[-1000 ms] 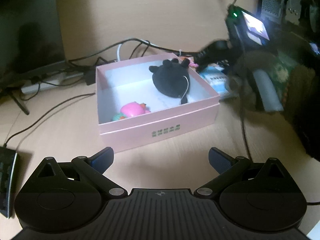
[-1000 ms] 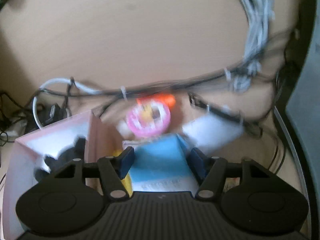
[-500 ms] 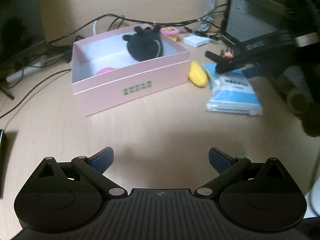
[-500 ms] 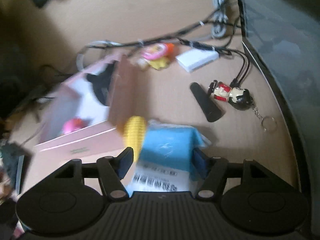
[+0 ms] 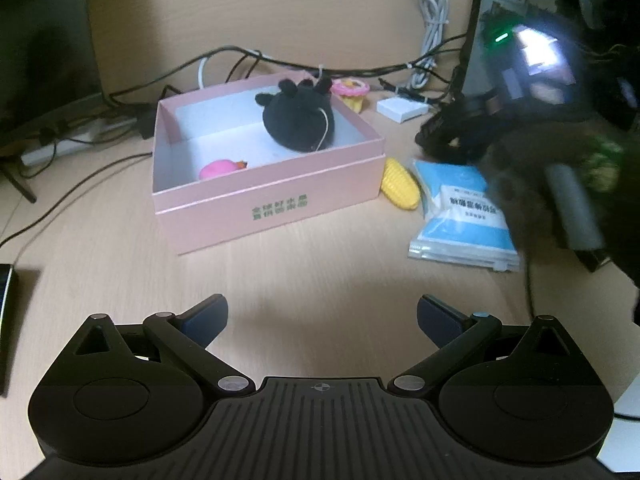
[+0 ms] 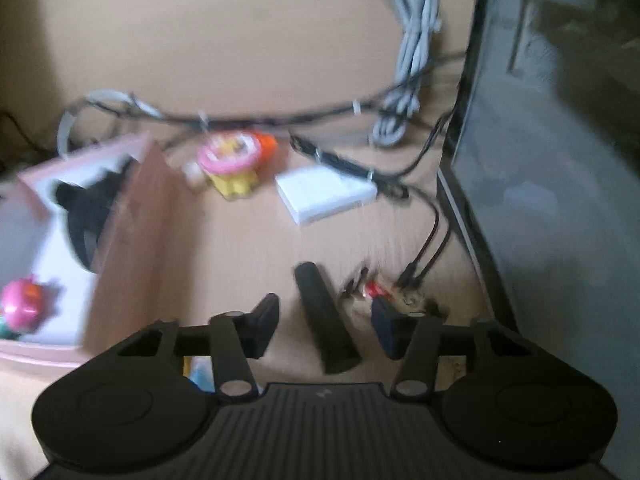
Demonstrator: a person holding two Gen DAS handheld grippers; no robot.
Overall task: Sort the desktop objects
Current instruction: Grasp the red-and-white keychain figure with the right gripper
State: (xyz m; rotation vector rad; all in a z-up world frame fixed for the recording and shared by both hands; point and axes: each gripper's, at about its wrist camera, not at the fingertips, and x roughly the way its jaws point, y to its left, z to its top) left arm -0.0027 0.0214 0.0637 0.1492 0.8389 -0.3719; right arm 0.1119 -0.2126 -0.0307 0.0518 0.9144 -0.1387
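Left gripper (image 5: 322, 314): spread wide, empty, hovering over the desk (image 5: 320, 272).
Right gripper (image 6: 325, 314): parted, straddling a black stick (image 6: 326, 320).
Pink box (image 5: 276, 204): contains black plush (image 5: 298, 122).

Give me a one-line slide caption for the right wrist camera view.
Open right gripper straddling a black bar on the desk, pink box to its left.

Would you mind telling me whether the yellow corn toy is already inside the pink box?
No, the yellow corn toy lies on the desk just outside the pink box, beside its right wall.
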